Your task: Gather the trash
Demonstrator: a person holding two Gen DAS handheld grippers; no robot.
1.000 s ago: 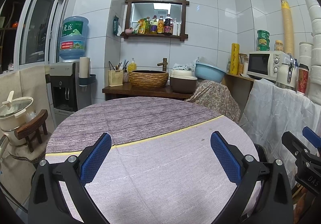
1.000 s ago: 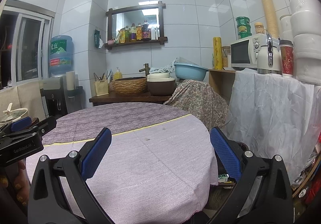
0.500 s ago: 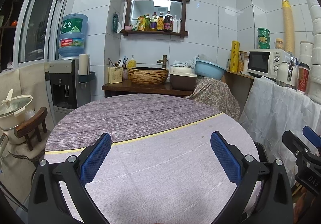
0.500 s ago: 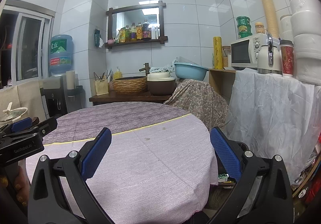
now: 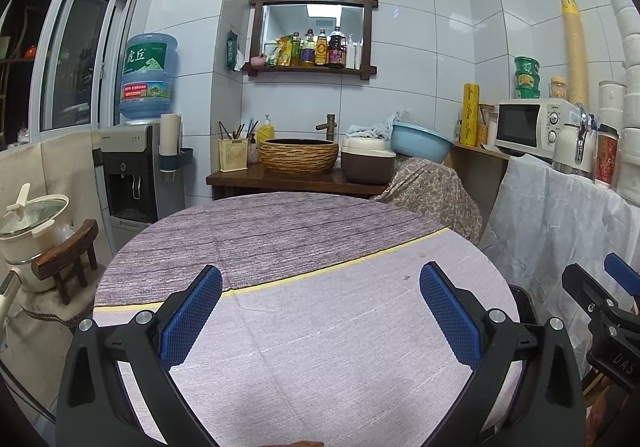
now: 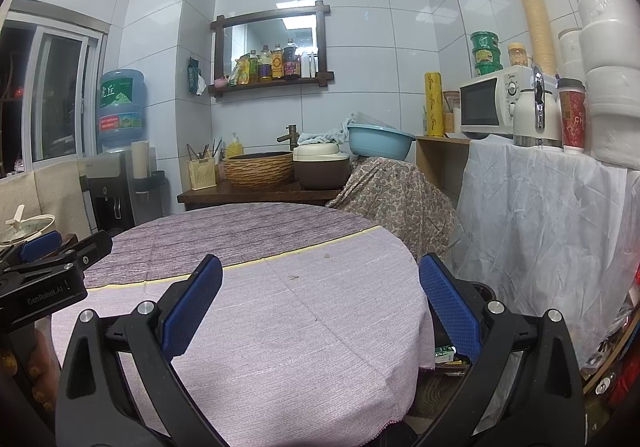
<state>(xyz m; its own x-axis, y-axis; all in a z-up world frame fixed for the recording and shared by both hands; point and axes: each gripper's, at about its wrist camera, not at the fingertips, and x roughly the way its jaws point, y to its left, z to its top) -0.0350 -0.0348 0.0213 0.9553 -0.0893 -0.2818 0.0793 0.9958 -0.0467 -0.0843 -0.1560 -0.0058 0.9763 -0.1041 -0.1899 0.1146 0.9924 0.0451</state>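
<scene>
Crumbs are all the trash we can find on the table (image 5: 320, 347): a few small dark specks (image 6: 294, 277) on the pale cloth just past the yellow stripe (image 5: 340, 265), near the middle of the right wrist frame, and one fleck (image 5: 406, 278) right of centre in the left wrist frame; what they are we cannot tell, they are too small.

At the left of the left wrist frame stands a pot (image 5: 30, 225) behind a little wooden stool (image 5: 66, 257), with a water cooler (image 5: 138, 151) further in; at centre, our left gripper (image 5: 320, 321) hangs over the cloth with both blue pads (image 5: 192, 321) spread wide and nothing between them; at the right edge the right gripper (image 5: 600, 311) shows from the side.

In its own frame our right gripper (image 6: 320, 313) is likewise spread wide and empty; lower right, beyond the table's edge, a dark bin (image 6: 480, 293) sits low with some wrappers (image 6: 444, 355) beside it on the floor.

We judge the specks light, dry and brittle, hard to pinch off soft cloth; better to nip each from above with the pad tips, or take the wrappers by a loose edge, since they will crumple; the specks lie ahead of the pads, between their lines, well apart from them.
</scene>
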